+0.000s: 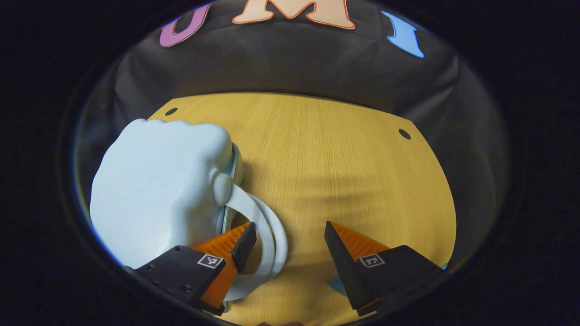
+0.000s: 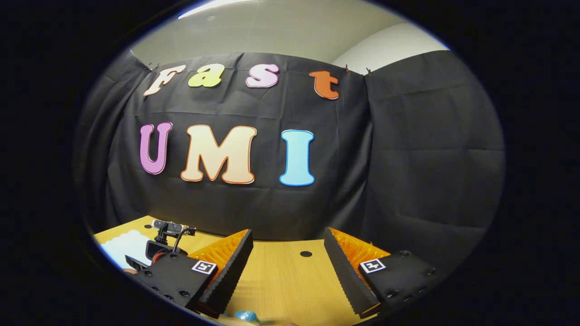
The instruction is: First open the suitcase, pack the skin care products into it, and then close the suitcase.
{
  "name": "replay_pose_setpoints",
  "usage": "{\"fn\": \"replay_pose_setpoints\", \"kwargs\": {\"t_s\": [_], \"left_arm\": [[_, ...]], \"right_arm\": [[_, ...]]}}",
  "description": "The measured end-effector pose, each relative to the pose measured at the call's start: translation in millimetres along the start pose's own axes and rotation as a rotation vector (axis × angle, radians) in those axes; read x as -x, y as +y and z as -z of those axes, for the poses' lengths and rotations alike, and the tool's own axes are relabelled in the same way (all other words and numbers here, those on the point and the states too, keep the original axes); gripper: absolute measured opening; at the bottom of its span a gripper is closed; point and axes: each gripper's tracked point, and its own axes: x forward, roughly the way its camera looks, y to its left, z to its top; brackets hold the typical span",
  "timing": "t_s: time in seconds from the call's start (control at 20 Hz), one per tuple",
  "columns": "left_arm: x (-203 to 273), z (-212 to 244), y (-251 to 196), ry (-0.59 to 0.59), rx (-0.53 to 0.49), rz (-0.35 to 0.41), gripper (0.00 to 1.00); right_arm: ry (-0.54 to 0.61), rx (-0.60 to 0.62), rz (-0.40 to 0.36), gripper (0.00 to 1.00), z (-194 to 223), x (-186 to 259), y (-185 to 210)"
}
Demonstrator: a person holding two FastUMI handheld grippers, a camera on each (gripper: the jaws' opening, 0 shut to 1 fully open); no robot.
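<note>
Down at the near-left of the left gripper view lies the pale blue suitcase (image 1: 158,190), closed, its zipper seam facing the middle of the wooden surface (image 1: 344,172). Its loop handle (image 1: 272,240) curls out from that side, and the left hand-held gripper (image 1: 290,235) hangs released over it — the left finger's tip sits inside the loop, the right finger stands well apart over bare wood, neither pressing on anything. To the right of the suitcase the wood runs open up to the far edge, where two dark holes (image 1: 404,134) sit near the corners and the black cloth wall (image 1: 290,68) begins.

The right gripper view looks level rather than down: mostly cloth wall (image 2: 408,181), with a strip of ceiling (image 2: 281,31) above it. The right hand-held gripper (image 2: 288,253) is also released, fingers spread over the surface (image 2: 285,280) with nothing between them. At far left the other gripper's camera mount (image 2: 165,237) rises beside a sliver of the white-looking suitcase (image 2: 124,244). A small blue thing (image 2: 247,315) peeks in at the bottom edge — too cut off to identify.
</note>
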Motion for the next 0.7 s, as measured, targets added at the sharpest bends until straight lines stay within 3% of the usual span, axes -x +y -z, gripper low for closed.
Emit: {"fn": "replay_pose_setpoints", "kwargs": {"t_s": [0.2, 0.35, 0.5, 0.55, 0.6, 0.7], "left_arm": [[-4, 3, 7, 0.024, 0.032, -0.053, 0.86], [-8, 7, 0, 0.046, 0.038, -0.036, 0.86], [-1, 3, 13, 0.054, 0.000, -0.054, 0.29], [-8, 4, 16, 0.049, 0.003, -0.043, 0.25], [-1, 3, 14, 0.050, 0.000, -0.029, 0.12], [2, 1, 11, 0.049, -0.009, -0.003, 0.10]], "right_arm": [[-0.006, -0.020, 0.007, 0.99, -1, 0, -2], [-0.009, -0.013, -0.003, 0.99, 2, 1, 2], [-0.025, -0.012, -0.007, 0.99, -3, 3, 2], [-0.031, -0.010, -0.005, 0.99, -3, 2, 2], [-0.034, -0.010, -0.008, 0.99, -4, 2, 2], [-0.034, -0.016, -0.017, 0.99, -3, 1, 6]]}}
